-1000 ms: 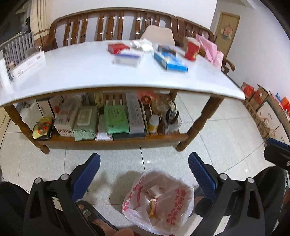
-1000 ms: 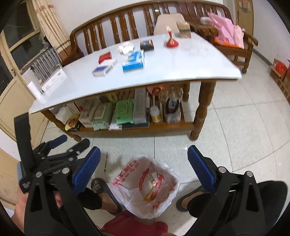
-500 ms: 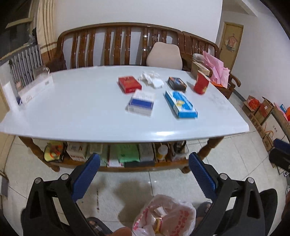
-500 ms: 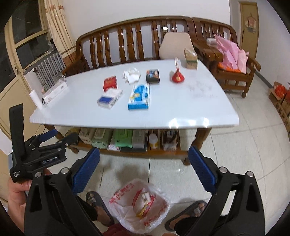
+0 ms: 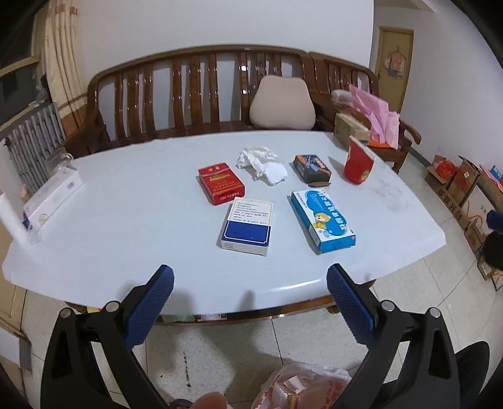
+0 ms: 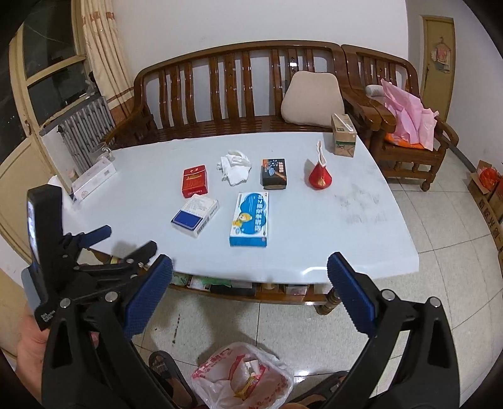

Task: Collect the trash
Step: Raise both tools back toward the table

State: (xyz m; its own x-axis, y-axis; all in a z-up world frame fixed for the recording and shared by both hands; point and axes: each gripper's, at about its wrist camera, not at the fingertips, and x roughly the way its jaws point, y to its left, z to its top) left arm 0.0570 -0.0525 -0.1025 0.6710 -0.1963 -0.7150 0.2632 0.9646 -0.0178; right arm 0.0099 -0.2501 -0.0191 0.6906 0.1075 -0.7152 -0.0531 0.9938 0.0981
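left gripper (image 5: 250, 281) fingers apart, right gripper (image 6: 250, 270) likewise

A white-topped wooden table (image 5: 125, 226) is set on pale floor tiles (image 6: 440, 258); behind it, a slatted wooden bench (image 5: 188, 91) is placed against white walls (image 5: 220, 22).

1. White table (image 5: 132, 220) before me, bearing a red cigarette pack (image 5: 221, 183), crumpled tissue (image 5: 262, 163), dark box (image 5: 312, 167), red pouch (image 5: 358, 165), blue-and-white box (image 5: 247, 227), and blue medicine box (image 5: 322, 220).
2. Tiled floor (image 6: 440, 239), carrying my trash bag (image 6: 242, 382).
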